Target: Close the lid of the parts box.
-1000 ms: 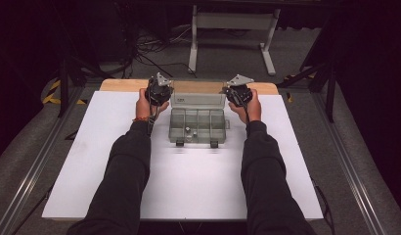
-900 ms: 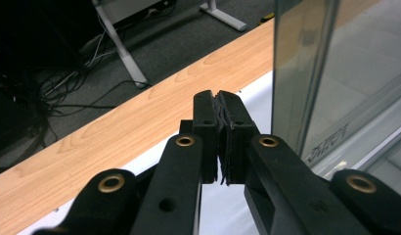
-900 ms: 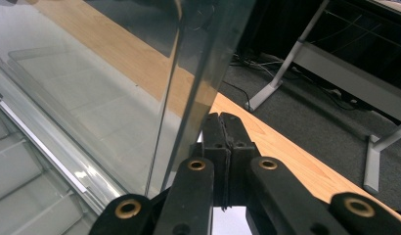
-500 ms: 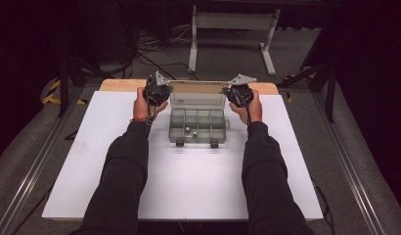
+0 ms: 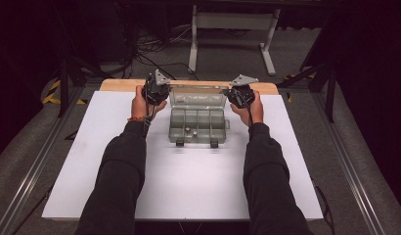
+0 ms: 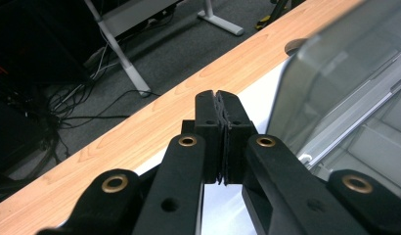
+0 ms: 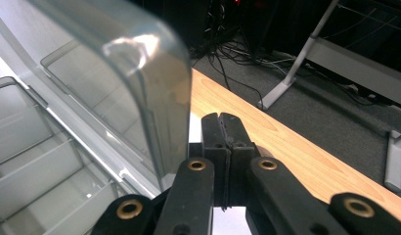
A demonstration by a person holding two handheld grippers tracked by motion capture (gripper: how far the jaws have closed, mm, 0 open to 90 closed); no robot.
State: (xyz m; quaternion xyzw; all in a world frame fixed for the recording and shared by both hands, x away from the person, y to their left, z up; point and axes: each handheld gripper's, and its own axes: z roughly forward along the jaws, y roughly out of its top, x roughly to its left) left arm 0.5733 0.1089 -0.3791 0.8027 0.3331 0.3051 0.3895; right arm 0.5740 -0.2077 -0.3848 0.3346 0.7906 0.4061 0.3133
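A: Start at the near edge. What lies on the white sheet (image 5: 189, 181)?

B: Nothing close in; the sleeves cross it. Further back, toward the far edge, sits the clear plastic box (image 5: 196, 125), its lid (image 5: 197, 96) raised and leaning toward the wooden strip (image 5: 125, 84) behind. A small dark part lies in one compartment; what it is cannot be told.

A: And the grippers?

B: The left gripper (image 5: 157, 91) stands at the lid's left end, the right gripper (image 5: 239, 93) at its right end. Both have their jaws pressed together with nothing between them, so neither clamps the lid.

A: What might go wrong?

B: Probably a slip. With closed tips merely beside the lid, an uneven push could let it drop shut or slide the light box across the sheet.

A: Do the views differ?

B: The left gripper view shows the closed left gripper (image 6: 219, 110) just beside the lid's rounded corner, seemingly not touching. The right gripper view shows the right gripper (image 7: 221, 129) close against the lid's edge, which the high view cannot settle.
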